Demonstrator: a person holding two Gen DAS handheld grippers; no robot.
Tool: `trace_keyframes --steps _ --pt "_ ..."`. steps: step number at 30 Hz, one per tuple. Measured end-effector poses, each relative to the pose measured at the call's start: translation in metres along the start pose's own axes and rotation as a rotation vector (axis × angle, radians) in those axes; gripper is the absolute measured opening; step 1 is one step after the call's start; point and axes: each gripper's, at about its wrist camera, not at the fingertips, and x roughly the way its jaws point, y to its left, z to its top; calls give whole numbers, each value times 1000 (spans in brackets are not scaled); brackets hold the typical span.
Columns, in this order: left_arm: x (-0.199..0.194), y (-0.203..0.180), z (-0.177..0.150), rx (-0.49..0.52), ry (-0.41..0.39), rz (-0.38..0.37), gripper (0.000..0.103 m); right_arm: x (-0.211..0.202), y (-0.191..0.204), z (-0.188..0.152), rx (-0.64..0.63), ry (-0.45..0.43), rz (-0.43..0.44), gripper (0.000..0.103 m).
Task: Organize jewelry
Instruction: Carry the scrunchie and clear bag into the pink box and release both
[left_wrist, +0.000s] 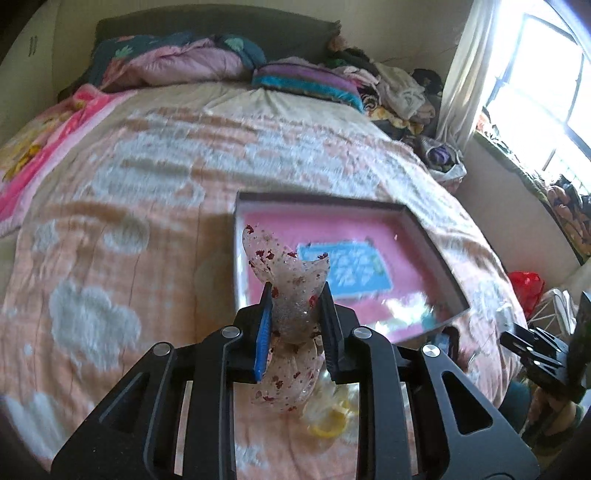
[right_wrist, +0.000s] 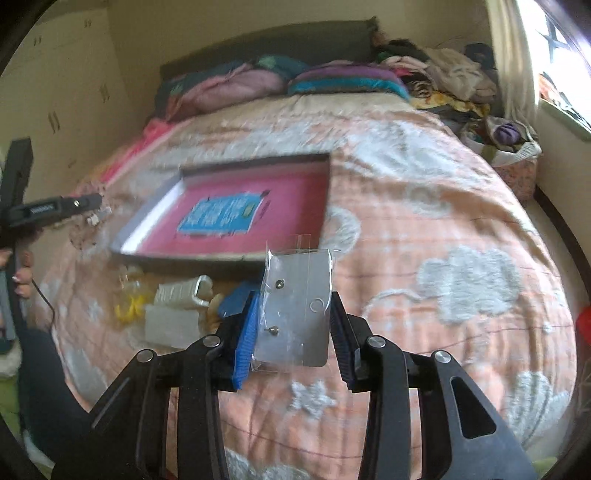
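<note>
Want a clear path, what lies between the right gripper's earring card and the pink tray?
Only bare blanket, in the right wrist view; the earring card overlaps the pink tray edge.

Open bedspread (right_wrist: 424, 206) right of tray (right_wrist: 334, 192) and across far side: clear passage. Near edge of tray blocked by clutter: white boxes (right_wrist: 177, 310), yellow rings (right_wrist: 127, 308), blue piece (right_wrist: 236, 295). Raised tray walls all round. Pillows (left_wrist: 306, 83) at headboard.

A tray (right_wrist: 229, 254) lies on the bed (right_wrist: 424, 229); a card (right_wrist: 221, 216) lies inside it. Small packets (right_wrist: 173, 314) lie on the bed before the tray. Pillows (right_wrist: 236, 86) are behind it, at the headboard. A window (left_wrist: 546, 85) is to the right.
</note>
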Motion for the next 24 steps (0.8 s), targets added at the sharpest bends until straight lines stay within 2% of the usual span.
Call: trace_keyframes --steps 6,15,18,24 --pt "10 -12 33 5 -31 -10 17 -18 -12 30 -4 -72 -31 36" --pt "30 -32 70 50 -53 -7 17 1 -1 88 -21 -132 3 36" --pt "43 -35 72 59 -34 -11 18 21 8 101 -42 -108 15 36" --pt "81 -31 50 63 52 -23 18 71 33 107 -75 -23 27 36"
